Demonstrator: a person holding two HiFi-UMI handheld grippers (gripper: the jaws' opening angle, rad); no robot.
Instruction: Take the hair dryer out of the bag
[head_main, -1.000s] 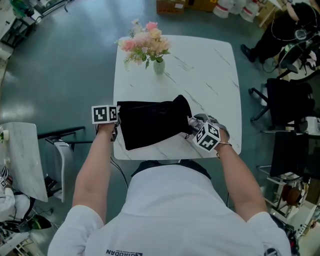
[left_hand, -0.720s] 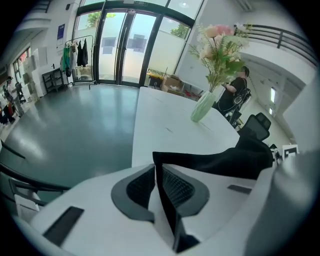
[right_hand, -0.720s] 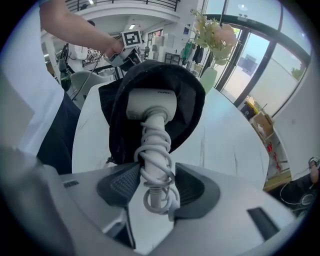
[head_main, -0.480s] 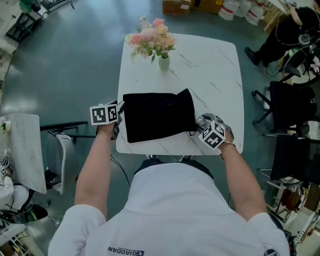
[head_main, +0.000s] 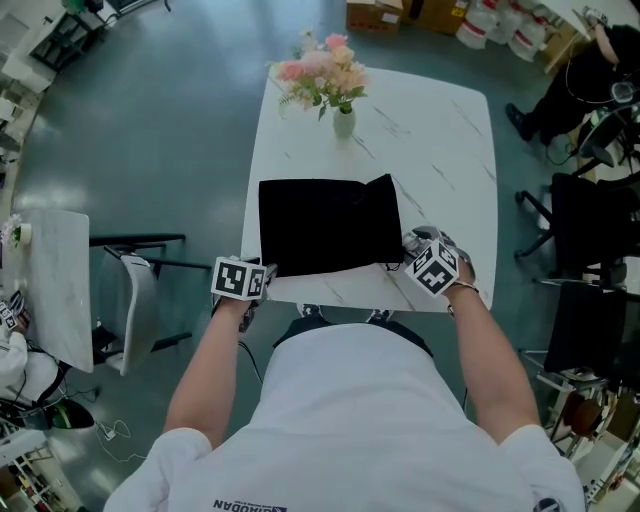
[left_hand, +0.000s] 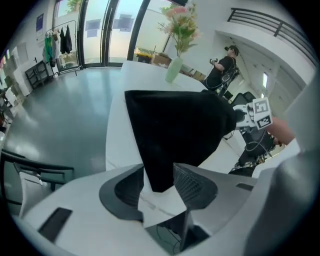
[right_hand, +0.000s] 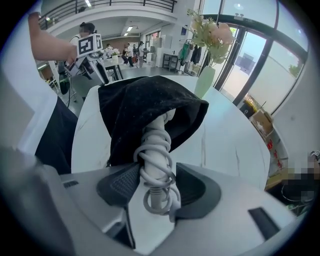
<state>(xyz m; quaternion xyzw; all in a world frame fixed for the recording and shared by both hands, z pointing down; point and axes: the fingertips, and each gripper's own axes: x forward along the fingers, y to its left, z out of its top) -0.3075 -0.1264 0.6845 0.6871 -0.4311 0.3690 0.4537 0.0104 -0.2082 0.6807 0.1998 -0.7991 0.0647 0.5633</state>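
A black cloth bag (head_main: 330, 225) lies flat on the white marble table (head_main: 440, 150). The hair dryer's white handle (right_hand: 156, 142), wound round with its white cord, sticks out of the bag's mouth (right_hand: 150, 100) at the right end. My right gripper (right_hand: 156, 182) is shut on that handle at the table's near right (head_main: 415, 250). My left gripper (left_hand: 159, 172) is at the bag's near-left corner (head_main: 255, 282). Its jaws have just been opening, and the bag's black corner (left_hand: 159, 165) reaches in between them without being pressed.
A pale green vase of pink flowers (head_main: 343, 118) stands at the table's far side. A metal chair (head_main: 140, 310) is on the floor to the left. Black office chairs (head_main: 585, 220) and a person (head_main: 590, 55) are at the right.
My left gripper has let go of the bag's left edge, opened, and slid toward me to the bag's near-left corner. The right gripper stays on the handle.
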